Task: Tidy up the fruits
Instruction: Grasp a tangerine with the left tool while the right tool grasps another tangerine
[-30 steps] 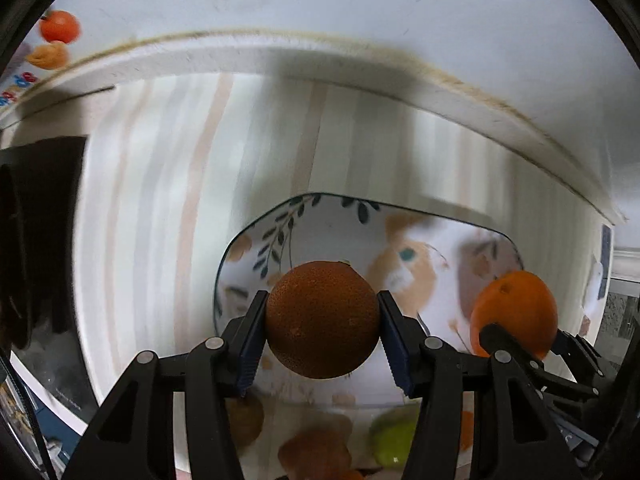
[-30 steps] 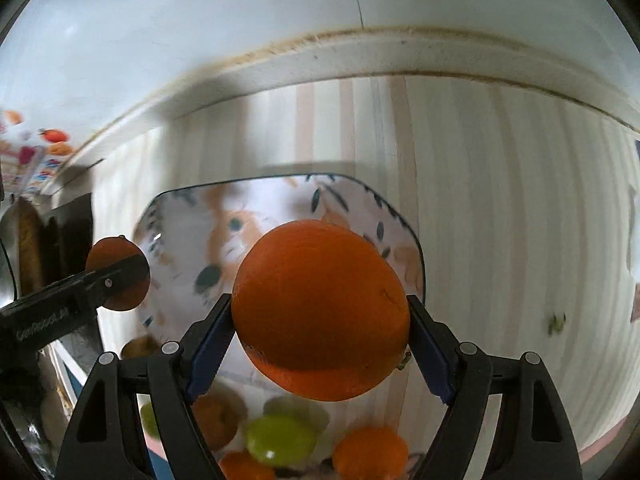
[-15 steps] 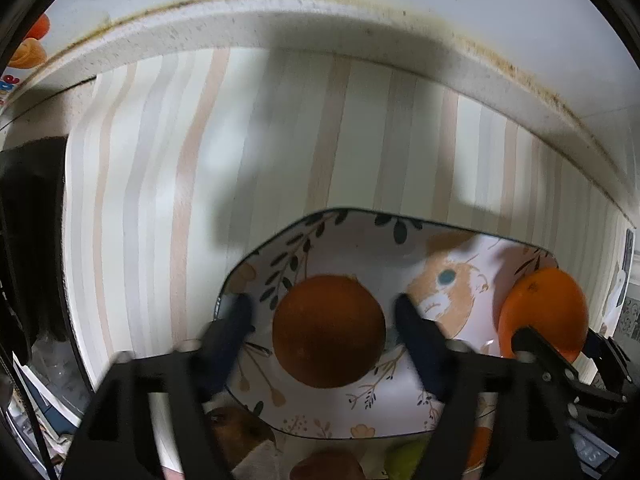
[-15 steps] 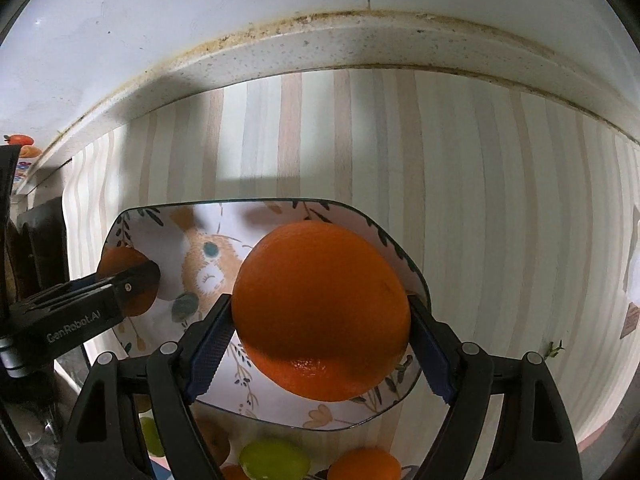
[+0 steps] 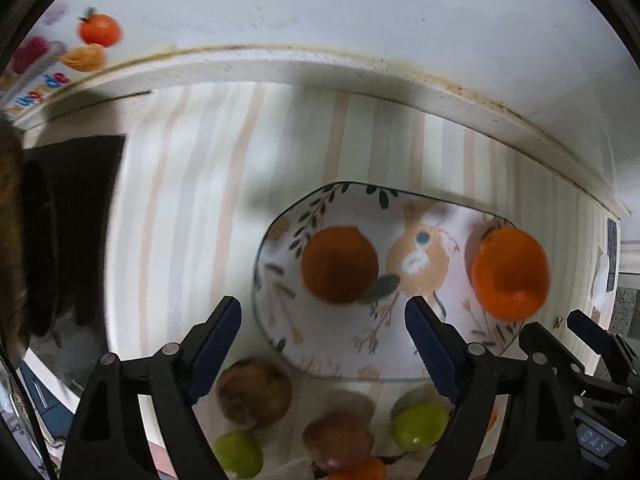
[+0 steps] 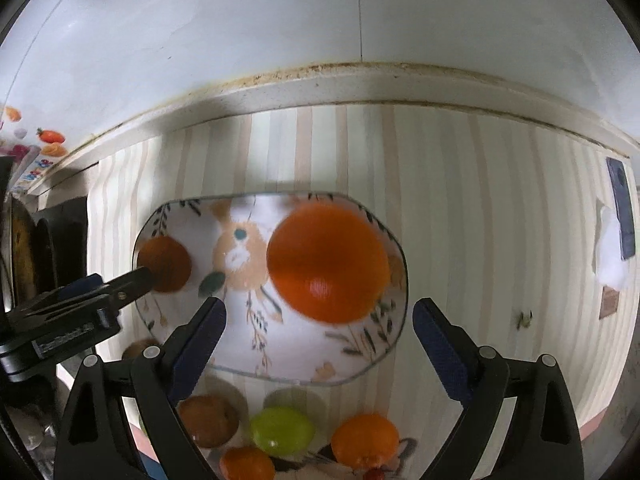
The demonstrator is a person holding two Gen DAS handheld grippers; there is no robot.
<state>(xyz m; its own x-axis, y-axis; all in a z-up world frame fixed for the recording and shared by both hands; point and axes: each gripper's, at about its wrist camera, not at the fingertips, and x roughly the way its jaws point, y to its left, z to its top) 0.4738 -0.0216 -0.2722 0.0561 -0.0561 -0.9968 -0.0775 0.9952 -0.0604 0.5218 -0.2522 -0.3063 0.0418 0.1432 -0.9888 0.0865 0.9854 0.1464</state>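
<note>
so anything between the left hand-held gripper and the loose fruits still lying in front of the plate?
Nothing visible. The left hand-held gripper, jaws opening and empty, hangs over the plate; the brown fruit and green fruit lie uncovered just beyond the plate's near rim.

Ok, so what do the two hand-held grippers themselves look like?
Both match. The left hand-held gripper and right hand-held gripper have black plastic angular frames with silver rivets and dark blue ribbed pads on the fingers. Pale lettering marks the side of each body. No cables or sleeves show.
</note>
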